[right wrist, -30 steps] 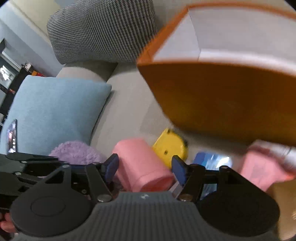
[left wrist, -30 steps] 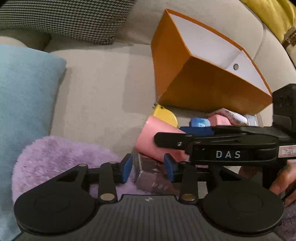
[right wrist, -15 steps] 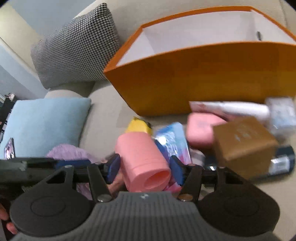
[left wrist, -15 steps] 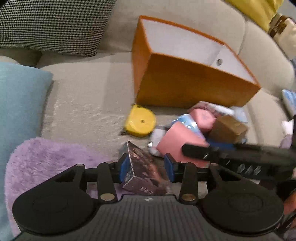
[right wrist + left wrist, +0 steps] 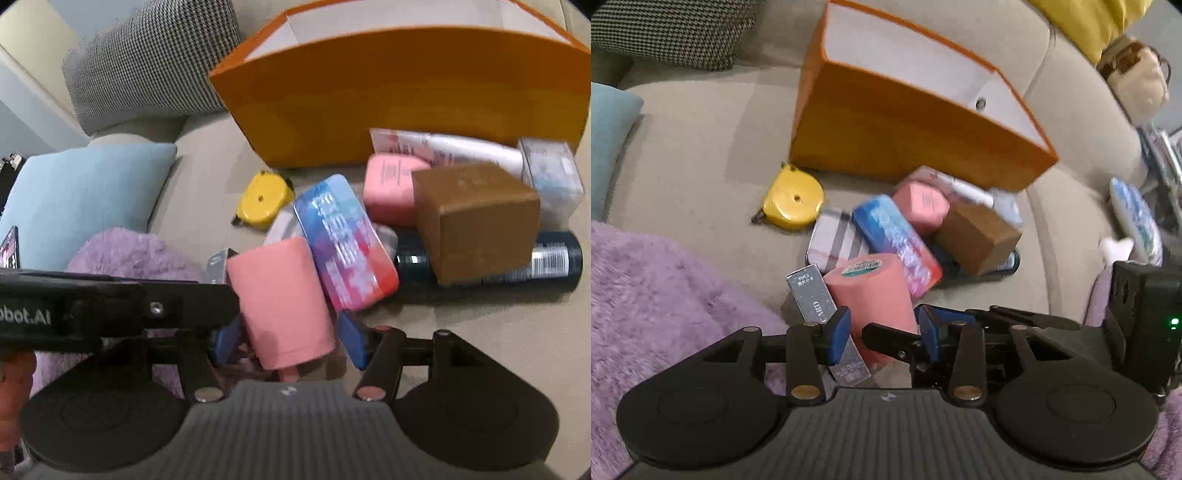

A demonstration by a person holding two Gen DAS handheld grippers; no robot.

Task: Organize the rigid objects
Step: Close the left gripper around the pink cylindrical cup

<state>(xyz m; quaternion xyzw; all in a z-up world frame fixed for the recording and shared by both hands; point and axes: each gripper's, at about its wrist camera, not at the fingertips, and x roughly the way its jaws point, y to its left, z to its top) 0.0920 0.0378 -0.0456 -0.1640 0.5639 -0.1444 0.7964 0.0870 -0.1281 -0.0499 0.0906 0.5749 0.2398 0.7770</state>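
Observation:
A pink cup (image 5: pixel 284 302) lies lengthwise between the blue pads of my right gripper (image 5: pixel 290 341). The pads grip its sides while the jaws are opening slightly. My left gripper (image 5: pixel 884 334) holds a silver card box (image 5: pixel 812 299) that runs down past its left pad. The cup (image 5: pixel 875 291) and a black finger of the right gripper (image 5: pixel 894 341) cover the gap, so the right pad's contact is hidden. The two grippers are side by side and almost touching. The open orange box (image 5: pixel 886 125) stands behind on the beige sofa.
Piled before the orange box (image 5: pixel 406 96) are a yellow tape measure (image 5: pixel 262 199), a blue-red tin (image 5: pixel 343 236), a pink case (image 5: pixel 391 188), a brown box (image 5: pixel 476 218), a dark bottle (image 5: pixel 554 258) and a white tube (image 5: pixel 461 147). A purple fluffy rug (image 5: pixel 665 295) and a blue cushion (image 5: pixel 85 188) are on the left.
Both views have drawn back from the orange box, and the whole pile now shows. The pink cup and the card box stayed between their pads. The right gripper's finger sits lower in the left view.

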